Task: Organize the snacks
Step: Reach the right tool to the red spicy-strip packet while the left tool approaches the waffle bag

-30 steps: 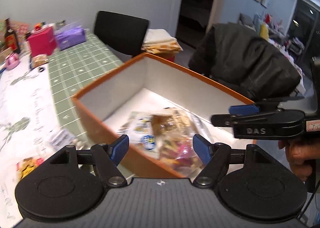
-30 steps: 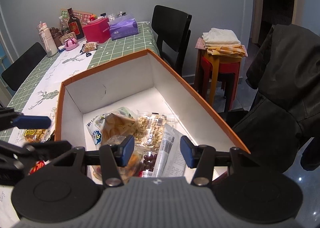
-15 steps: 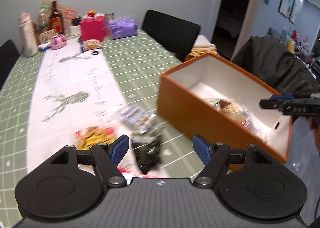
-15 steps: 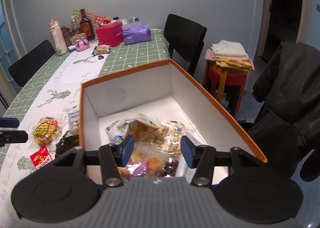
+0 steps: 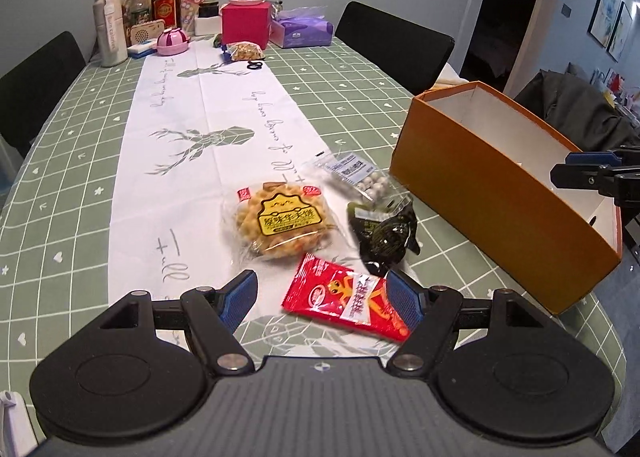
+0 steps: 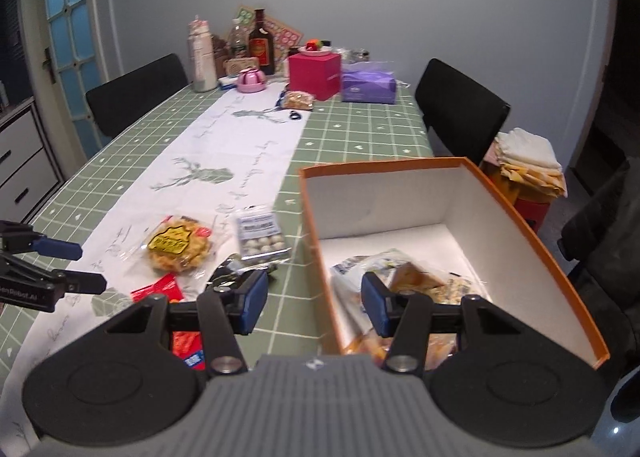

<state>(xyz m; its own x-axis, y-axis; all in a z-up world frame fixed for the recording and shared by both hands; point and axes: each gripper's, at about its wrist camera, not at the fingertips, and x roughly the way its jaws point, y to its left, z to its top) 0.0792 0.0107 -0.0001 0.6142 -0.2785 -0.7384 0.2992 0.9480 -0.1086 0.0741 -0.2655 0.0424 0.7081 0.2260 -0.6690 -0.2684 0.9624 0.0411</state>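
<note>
An orange box (image 5: 500, 201) with white inside stands at the table's right edge; in the right wrist view (image 6: 504, 201) it holds several snack packets (image 6: 404, 277). Beside it on the table lie a yellow-labelled cracker bag (image 5: 282, 221), a red packet (image 5: 348, 301), a dark green packet (image 5: 384, 233) and a clear bag of white balls (image 5: 360, 177). My left gripper (image 5: 322, 299) is open and empty, just above the red packet. My right gripper (image 6: 314, 301) is open and empty over the box's near left wall. The cracker bag (image 6: 178, 243) and ball bag (image 6: 260, 237) also show there.
The far end of the table holds bottles (image 5: 164, 1), a pink box (image 5: 244, 21), a purple tissue pack (image 5: 302, 29) and a small snack bag (image 5: 244, 51). Black chairs (image 5: 394, 45) stand around. A coat-draped chair (image 6: 600, 241) is right of the box.
My left gripper swung left from above the box to over the loose snacks on the table. My right gripper pulled back and left to the box's near wall. Both stayed open.
</note>
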